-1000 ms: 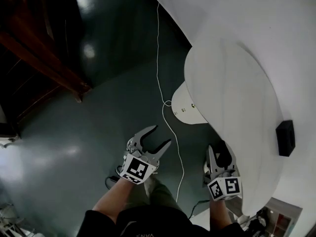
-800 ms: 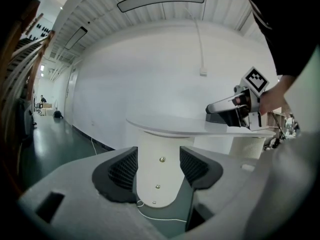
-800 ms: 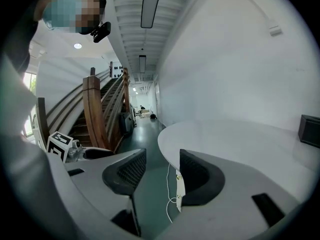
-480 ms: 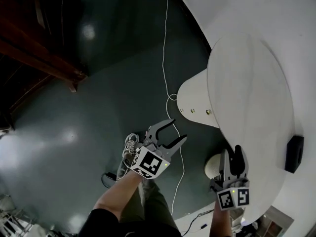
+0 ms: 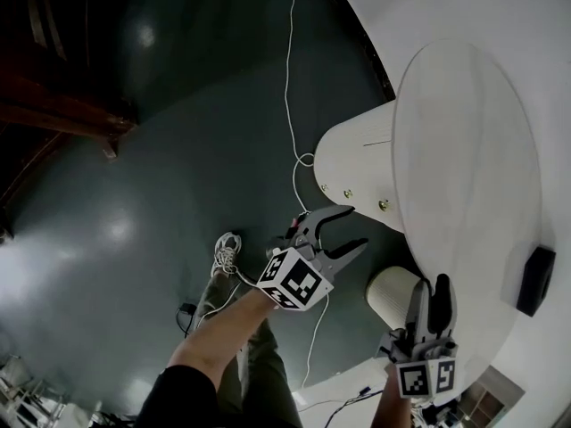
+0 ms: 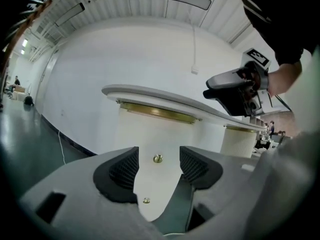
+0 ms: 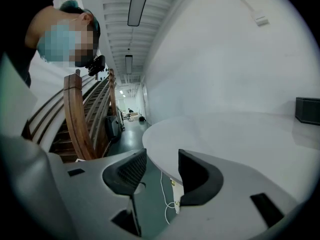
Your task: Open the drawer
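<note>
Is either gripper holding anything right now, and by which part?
Nothing is held. The left gripper is open, with the small brass knob on the white cabinet front framed between its jaws but untouched. The right gripper is open and empty.

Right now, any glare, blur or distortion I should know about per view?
Head view: soft glare patches on the dark floor, white tabletop nearly blown out. Left gripper view: fisheye bows the tabletop edge, corners vignetted black, brass knob sharp. Right gripper view: same vignette, white wall washed out, wooden staircase dim.
</note>
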### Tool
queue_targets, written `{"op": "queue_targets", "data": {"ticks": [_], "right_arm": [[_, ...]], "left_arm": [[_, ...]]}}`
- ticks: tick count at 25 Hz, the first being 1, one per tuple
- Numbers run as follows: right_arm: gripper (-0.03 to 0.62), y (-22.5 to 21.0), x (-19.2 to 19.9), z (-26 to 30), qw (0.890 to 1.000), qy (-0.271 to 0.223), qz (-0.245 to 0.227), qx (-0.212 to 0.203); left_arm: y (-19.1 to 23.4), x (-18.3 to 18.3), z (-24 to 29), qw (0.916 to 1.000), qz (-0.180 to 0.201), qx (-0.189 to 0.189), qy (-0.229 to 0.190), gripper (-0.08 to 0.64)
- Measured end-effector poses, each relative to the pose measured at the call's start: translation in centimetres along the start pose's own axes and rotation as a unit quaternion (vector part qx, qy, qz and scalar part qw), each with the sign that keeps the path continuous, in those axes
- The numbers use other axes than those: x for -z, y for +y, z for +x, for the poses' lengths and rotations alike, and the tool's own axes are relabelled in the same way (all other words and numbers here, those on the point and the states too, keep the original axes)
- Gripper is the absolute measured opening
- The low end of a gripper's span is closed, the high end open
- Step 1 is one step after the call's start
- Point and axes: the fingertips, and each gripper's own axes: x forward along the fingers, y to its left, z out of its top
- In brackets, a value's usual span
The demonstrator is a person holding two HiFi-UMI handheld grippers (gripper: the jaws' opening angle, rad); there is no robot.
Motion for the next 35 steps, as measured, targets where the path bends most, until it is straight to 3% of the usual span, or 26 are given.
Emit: {"op": "queue_targets", "data": {"ticks": [10,19,27,31,35], "right_arm": [[0.196,-0.9,0.7,0.2,0.999,-0.010,0.029,0.032],[0.196,-1.3,1.0,0.2,0.998,-0.021,0.034,0.058],[0.196,-2.1,1.1,-1.0,0.997,-0.026,0.033,0.067],[0.196,-2.4,1.2,-1.4,0.997,-0.030,0.033,0.067],[0.196,-2.4,1.2,-1.5,0.997,-0.031,0.040,0.065]], "left_arm": [[-0.1,3.4,5.7,0.9975,0.018,0.060,0.033,0.258],[0.7,4.0,9.1,0.9951,0.042,0.083,0.034,0.258],[0.0,4.6,10.9,0.9947,0.060,0.074,0.039,0.239],[0.9,4.7,11.1,0.9961,0.063,0.048,0.038,0.140],[0.6,4.8,11.3,0.9958,0.069,0.038,0.046,0.110]]}}
